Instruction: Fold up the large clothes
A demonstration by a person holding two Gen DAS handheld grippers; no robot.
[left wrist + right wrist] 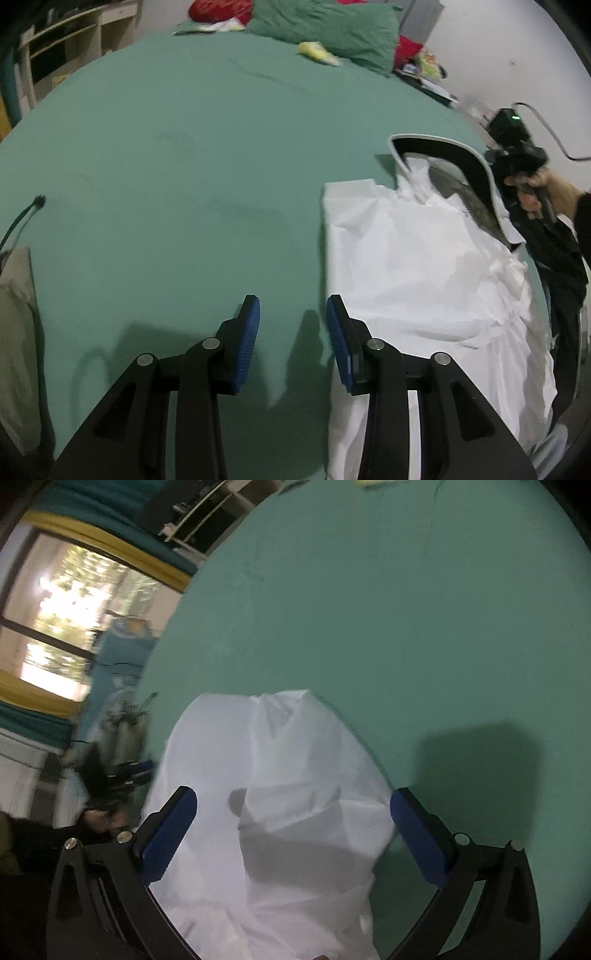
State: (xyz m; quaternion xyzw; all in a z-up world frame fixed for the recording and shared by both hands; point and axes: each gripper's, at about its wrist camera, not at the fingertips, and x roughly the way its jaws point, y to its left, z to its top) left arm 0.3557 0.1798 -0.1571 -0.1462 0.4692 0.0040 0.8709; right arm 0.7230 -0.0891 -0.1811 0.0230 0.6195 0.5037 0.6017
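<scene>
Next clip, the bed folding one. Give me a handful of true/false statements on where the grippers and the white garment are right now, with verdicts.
1. The left gripper is open with nothing between its fingers. True.
2. The right gripper is shut on the white garment. False: it is open, with the garment lying below its fingers.
3. The garment lies on a green sheet. True.
4. The garment lies to the left of the left gripper. False: it is to its right, near the bed's edge.
5. A green pillow sits at the far end of the bed. True.
</scene>
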